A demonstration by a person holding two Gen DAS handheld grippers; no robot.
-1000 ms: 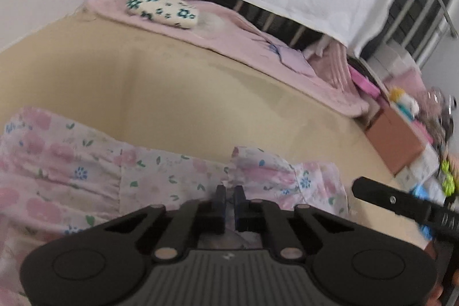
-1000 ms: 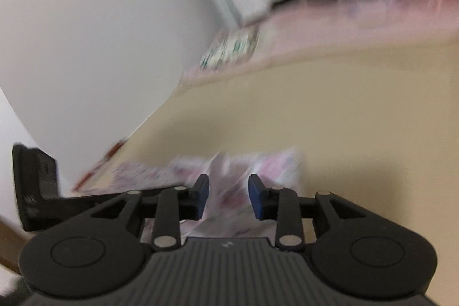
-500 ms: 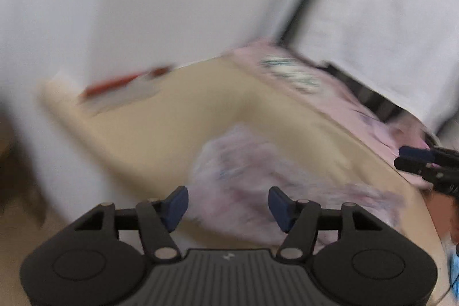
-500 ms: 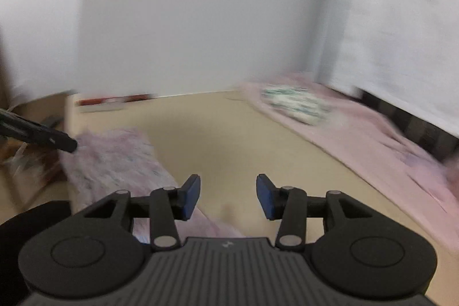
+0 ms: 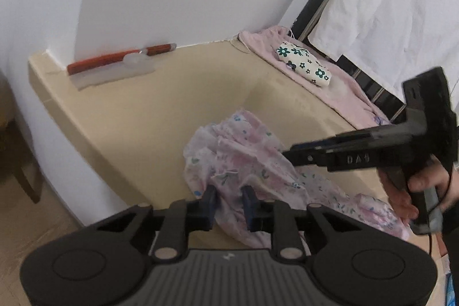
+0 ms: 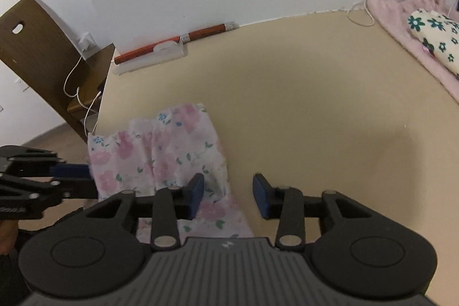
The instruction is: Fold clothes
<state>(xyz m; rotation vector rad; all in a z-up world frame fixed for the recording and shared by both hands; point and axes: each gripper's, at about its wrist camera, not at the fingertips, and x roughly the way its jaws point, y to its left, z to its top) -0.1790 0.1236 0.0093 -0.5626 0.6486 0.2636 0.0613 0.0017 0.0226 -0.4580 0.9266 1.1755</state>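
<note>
A pink floral garment (image 5: 243, 151) lies bunched on the beige table (image 5: 160, 116), near its left edge. My left gripper (image 5: 229, 204) has its jaws closing, and a fold of the fabric fills the narrow gap between the blue pads. In the right wrist view it comes in from the left (image 6: 86, 181) at the garment's (image 6: 160, 151) left edge. My right gripper (image 6: 229, 197) hovers at the garment's right edge with jaws closing. Its left pad is over the cloth, and bare table shows in the gap. From the left wrist view its tips (image 5: 287, 155) rest at the top of the bunch, held by a hand (image 5: 401, 191).
A red stick with a white plastic piece (image 6: 175, 43) lies along the wall. A flower-print pouch (image 5: 304, 65) sits on a pink blanket (image 5: 344, 91) at the right. White cloth (image 5: 387, 5) hangs on a black rack. A brown chair (image 6: 37, 48) stands left of the table.
Both views swung from the rack side toward the wall corner. The left jaws opened wide, then narrowed around the garment. The garment lay flatter before; it is bunched now. The right gripper moved to its right edge.
</note>
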